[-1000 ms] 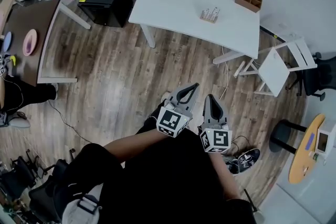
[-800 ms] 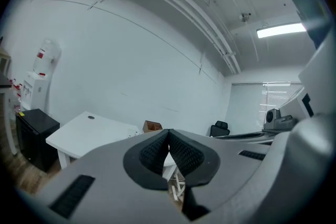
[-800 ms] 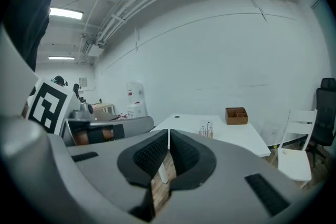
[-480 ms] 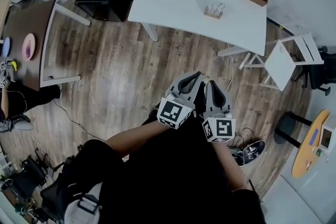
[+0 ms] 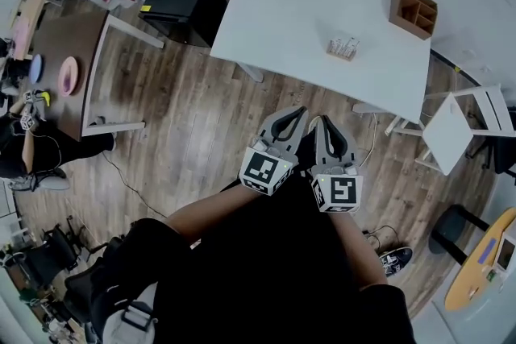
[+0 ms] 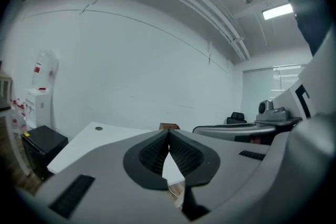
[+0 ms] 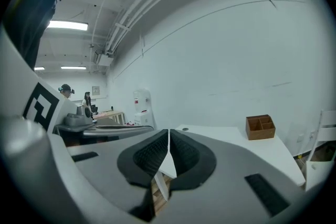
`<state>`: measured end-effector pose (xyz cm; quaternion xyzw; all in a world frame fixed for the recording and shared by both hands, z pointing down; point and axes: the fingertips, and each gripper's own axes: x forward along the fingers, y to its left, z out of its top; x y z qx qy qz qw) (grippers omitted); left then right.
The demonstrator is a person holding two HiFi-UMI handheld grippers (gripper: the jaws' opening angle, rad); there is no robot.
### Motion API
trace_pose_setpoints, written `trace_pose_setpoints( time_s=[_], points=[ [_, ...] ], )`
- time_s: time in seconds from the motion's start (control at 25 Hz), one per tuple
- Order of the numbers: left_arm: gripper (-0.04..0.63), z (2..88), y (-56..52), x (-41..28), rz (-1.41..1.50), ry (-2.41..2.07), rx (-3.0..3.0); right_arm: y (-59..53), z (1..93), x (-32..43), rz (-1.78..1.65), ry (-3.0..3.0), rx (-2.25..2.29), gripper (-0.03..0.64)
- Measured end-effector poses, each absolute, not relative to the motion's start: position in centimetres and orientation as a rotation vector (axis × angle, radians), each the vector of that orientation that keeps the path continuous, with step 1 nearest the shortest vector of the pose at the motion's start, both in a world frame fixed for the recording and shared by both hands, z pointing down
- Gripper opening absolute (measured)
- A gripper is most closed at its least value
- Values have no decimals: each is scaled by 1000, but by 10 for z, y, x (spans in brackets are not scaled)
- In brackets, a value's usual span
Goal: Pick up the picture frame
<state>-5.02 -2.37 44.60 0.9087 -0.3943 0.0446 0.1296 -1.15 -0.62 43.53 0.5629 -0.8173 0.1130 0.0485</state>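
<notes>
Head view, with both gripper views. The left gripper (image 5: 297,113) and right gripper (image 5: 322,122) were held side by side over the wood floor (image 5: 185,117), near the person's body. Each gripper view showed its ribbed pads clenched tip to tip, with nothing between them.

The likely picture frame (image 5: 343,48), a small pale object too small to identify with certainty, stood on the white table (image 5: 298,12). It lay ahead of both jaws and somewhat to their right, well apart from them, so the right gripper was judged slightly nearer. Its long axis appeared to run roughly across the table.

Only the head view showed this object. The gripper views showed the table edge and the wooden organiser (image 5: 413,10), but no frame.
</notes>
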Motion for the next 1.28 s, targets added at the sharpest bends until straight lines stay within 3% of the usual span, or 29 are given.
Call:
trace_pose_setpoints(
  time_s=[0.76,1.28],
  points=[
    [14,517,-180,17,302,-1290,2462,-146,520,120,633,-2380,1653,35],
    [15,572,-210,27,472,-1283,2348,-187,608,145,723,-2269,1541,37]
  ],
)
